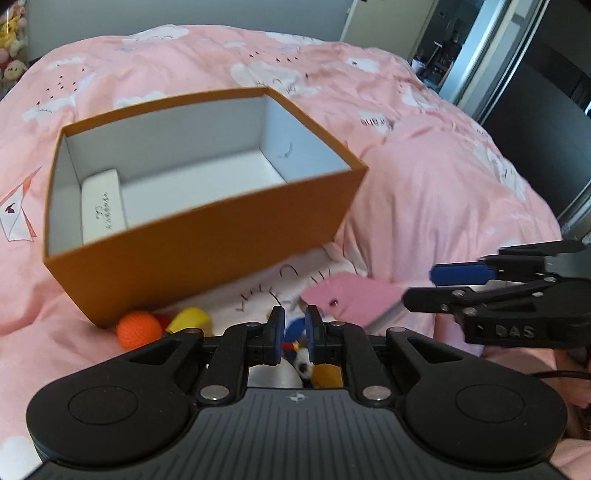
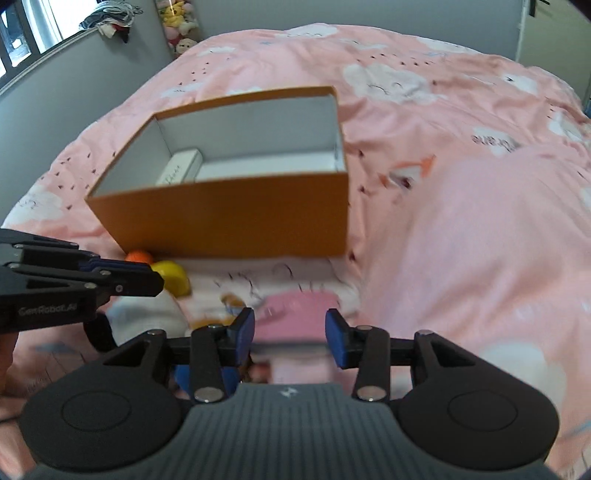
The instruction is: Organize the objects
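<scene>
A pink duvet printed with white clouds and small black marks (image 1: pixel 424 192) covers a bed and fills both wrist views. On it sits an open orange cardboard box with a white inside (image 1: pixel 207 236), its near wall facing the cameras. Inside the box, against its left end, lies a white rectangular case with dark script lettering (image 1: pixel 102 206); the rest of the box floor is bare.

Just in front of the box, on a white cloud patch of the duvet, lies a flat pink rectangular item (image 1: pixel 351 299); blur hides what it is. To the left, at the box's near bottom corner, sit an orange knitted ball (image 1: pixel 138 328) and a yellow rounded soft toy (image 1: pixel 190 321), close together with something red between them. Beside these lies a white, blue and orange plush toy (image 1: pixel 301 363), partly hidden behind the left gripper.

The black left gripper with blue pads (image 1: pixel 295 334) has its jaws nearly together, with only a narrow gap and nothing pinched between the pads. The black right gripper with blue pads (image 2: pixel 290 334) has its jaws standing apart, empty, above the pink item. Plush toys (image 2: pixel 181 26) are stacked in the far corner of the room.
</scene>
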A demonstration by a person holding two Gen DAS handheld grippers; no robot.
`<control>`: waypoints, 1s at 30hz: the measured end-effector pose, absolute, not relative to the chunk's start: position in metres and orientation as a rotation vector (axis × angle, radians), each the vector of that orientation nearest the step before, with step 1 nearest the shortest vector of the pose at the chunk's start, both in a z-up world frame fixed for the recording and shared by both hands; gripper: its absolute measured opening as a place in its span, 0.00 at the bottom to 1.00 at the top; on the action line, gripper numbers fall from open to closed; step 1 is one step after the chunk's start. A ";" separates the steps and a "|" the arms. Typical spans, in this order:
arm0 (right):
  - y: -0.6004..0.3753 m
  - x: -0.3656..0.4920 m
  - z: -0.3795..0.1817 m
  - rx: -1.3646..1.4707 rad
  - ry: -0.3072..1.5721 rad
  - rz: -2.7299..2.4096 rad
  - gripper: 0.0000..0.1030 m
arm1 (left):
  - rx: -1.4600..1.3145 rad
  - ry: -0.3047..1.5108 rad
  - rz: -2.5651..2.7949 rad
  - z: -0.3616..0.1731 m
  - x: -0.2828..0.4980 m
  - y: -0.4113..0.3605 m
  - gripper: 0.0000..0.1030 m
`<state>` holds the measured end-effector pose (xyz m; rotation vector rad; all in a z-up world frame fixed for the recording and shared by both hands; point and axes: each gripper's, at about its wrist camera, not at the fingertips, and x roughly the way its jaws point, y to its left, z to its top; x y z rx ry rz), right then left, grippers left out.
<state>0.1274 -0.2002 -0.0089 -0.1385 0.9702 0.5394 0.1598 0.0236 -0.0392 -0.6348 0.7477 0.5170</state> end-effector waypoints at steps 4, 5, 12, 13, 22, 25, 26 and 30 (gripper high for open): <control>-0.216 0.110 -0.018 -0.131 0.988 0.521 0.65 | -0.603 0.736 0.535 -0.039 0.169 0.014 0.14; -0.219 0.107 -0.021 -0.128 1.004 0.517 0.65 | -0.600 0.735 0.541 -0.039 0.170 0.013 0.15; -0.220 0.110 -0.057 -0.112 1.145 0.492 0.62 | -0.603 0.741 0.563 -0.045 0.173 0.009 0.15; -0.219 0.112 -0.061 -0.113 1.155 0.491 0.53 | -0.604 0.741 0.564 -0.044 0.173 0.009 0.15; -0.202 0.114 -0.050 -0.188 1.013 0.541 0.34 | -0.643 0.724 0.577 -0.051 0.168 0.016 0.15; -0.194 0.120 -0.051 -0.205 0.985 0.554 0.31 | -0.665 0.711 0.587 -0.052 0.164 0.020 0.15; -0.192 0.122 -0.053 -0.208 0.977 0.551 0.30 | -0.676 0.705 0.589 -0.053 0.163 0.022 0.15; -0.188 0.137 -0.057 -0.196 0.949 0.533 0.25 | -0.711 0.694 0.596 -0.055 0.161 0.030 0.15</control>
